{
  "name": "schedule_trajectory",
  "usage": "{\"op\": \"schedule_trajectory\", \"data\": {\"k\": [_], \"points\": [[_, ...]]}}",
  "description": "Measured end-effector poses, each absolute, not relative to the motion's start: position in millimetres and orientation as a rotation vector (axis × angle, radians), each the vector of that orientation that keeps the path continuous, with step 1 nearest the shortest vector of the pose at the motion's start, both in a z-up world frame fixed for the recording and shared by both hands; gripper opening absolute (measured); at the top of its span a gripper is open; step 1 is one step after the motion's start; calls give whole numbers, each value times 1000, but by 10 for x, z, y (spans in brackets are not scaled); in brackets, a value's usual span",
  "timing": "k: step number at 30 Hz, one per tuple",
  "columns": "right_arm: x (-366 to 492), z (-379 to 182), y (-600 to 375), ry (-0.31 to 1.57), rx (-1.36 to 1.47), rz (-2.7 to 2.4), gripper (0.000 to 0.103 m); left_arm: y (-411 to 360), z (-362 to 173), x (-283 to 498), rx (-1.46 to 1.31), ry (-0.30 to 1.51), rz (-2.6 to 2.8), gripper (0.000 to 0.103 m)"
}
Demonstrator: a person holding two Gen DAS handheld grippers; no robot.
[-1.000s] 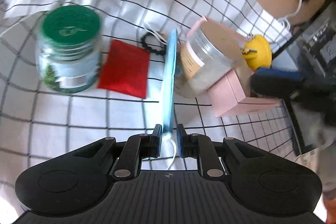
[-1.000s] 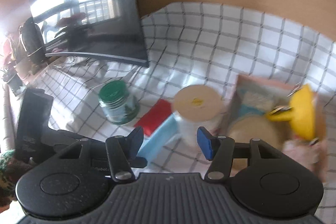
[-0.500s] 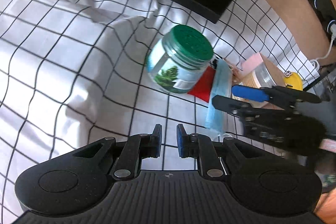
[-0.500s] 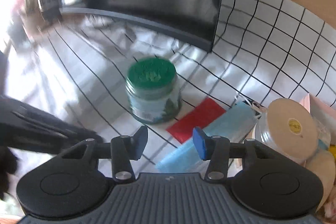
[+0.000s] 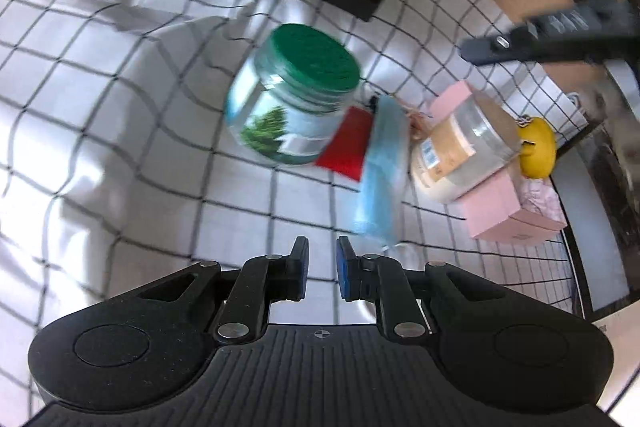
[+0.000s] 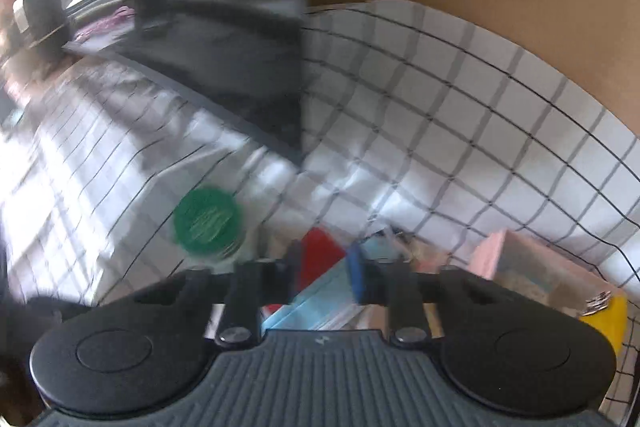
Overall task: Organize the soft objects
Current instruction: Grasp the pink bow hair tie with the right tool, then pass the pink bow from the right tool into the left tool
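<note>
A soft, pleated blue face mask point(image 5: 382, 173) is lying at centre-right on the checked bench point(image 5: 120, 131) beside a flat red pouch point(image 5: 348, 143), both tools point(image 5: 321, 263) point(image 6: 326, 267) nearly together, the right just closing, empty.

Both wrist views look steeply down, close over the checked cloth point(image 5: 120, 131), sharing the green-lidded jar point(image 5: 296, 99) between them.

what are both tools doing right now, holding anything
Left tool: closed, holding nothing.
Right tool: jaws just been closing, nothing gripped.
</note>
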State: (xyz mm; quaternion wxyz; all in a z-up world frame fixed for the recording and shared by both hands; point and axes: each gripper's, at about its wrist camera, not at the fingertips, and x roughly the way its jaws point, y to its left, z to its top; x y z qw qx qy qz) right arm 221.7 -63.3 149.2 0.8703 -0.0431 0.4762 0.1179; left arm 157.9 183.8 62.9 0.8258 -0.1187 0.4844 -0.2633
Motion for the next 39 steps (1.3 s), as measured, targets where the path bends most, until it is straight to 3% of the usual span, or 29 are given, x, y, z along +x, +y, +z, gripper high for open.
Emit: {"op": "schedule_trajectory", "data": {"k": [5,20,22,33,36,39], "points": [[2812,1266,-942,1218,87,186,16,1627,612,1635,-254,1008,-577,16],[3432,532,-1162,1474,-13,66,18,1509,578,1567,-262,983,-568,16],[3464,473,-1172,1503,-30,78,21,1508,595,1582,-265,972,-559,16],[3500,353,-1042,1561,-104,150,23,977,701,1854,-117,945,-568,16],[3476,408,-1022,1521,-114,162,15,835,680,1919,-76,951,-549,16],[3401,535,-1059,1467,-83,208,13,738,670,1939,-59,944,-559,16]]}}
